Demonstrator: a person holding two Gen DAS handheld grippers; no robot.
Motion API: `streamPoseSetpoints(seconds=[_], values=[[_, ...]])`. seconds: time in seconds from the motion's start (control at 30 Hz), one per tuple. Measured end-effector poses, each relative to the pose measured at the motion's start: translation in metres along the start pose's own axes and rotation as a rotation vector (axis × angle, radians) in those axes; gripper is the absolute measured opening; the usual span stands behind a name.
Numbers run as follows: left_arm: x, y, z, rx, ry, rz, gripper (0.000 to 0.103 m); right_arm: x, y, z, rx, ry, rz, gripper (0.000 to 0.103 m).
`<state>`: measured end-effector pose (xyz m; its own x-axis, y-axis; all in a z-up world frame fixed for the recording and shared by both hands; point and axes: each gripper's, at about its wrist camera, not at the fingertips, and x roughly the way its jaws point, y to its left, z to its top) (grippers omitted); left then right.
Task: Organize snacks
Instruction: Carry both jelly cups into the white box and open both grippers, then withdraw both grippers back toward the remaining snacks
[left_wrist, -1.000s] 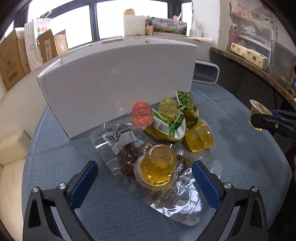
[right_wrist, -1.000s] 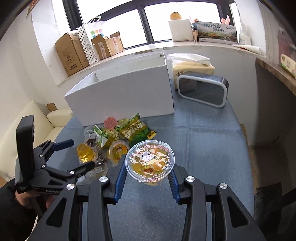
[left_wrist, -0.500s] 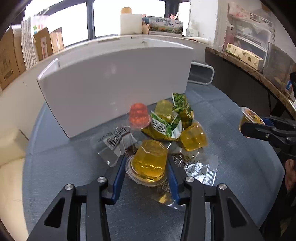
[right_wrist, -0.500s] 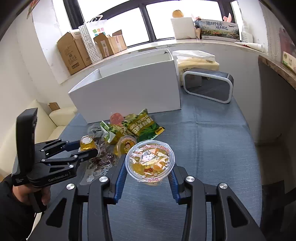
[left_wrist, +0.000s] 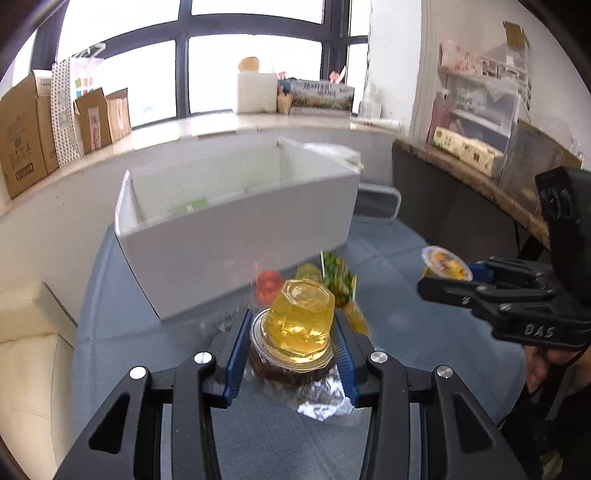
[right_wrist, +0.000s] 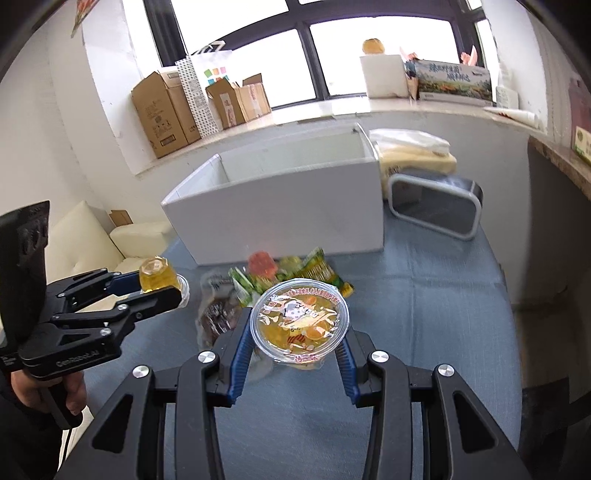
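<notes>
Beyond both cup-laden tools (left_wrist: 291, 339), white box (left_wrist: 236, 236)

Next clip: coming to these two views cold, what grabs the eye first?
Each tool is shut on a jelly cup held above the blue table: the left tool grips an upside-down yellow jelly cup, the right tool a wider fruit jelly cup with a printed lid. Behind them stands an open white box, with a heap of leftover snacks at its front wall.
</notes>
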<state>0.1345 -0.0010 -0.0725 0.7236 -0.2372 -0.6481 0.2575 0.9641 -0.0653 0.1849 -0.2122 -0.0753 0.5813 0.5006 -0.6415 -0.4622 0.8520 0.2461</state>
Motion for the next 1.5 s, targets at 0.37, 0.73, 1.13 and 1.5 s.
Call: streamPoseSetpoints(seconds=[0.37, 0.73, 1.13, 1.5], values=[[-0.018, 0.037, 0.059, -0.023, -0.11, 0.055, 0.046, 0.018, 0.02, 0.075, -0.065, -0.072, 0.028, 0.045], [0.048, 0.092, 0.11, -0.05, -0.087, 0.102, 0.046, 0.097, 0.001, 0.153, -0.031, -0.021, 0.002, 0.046], [0.079, 0.112, 0.105, -0.098, 0.009, 0.156, 0.103, 0.106, -0.035, 0.148, 0.09, 0.0, -0.05, 0.103], [0.044, 0.098, 0.094, -0.12, -0.006, 0.178, 0.103, 0.059, -0.023, 0.112, 0.066, -0.047, 0.009, 0.103]])
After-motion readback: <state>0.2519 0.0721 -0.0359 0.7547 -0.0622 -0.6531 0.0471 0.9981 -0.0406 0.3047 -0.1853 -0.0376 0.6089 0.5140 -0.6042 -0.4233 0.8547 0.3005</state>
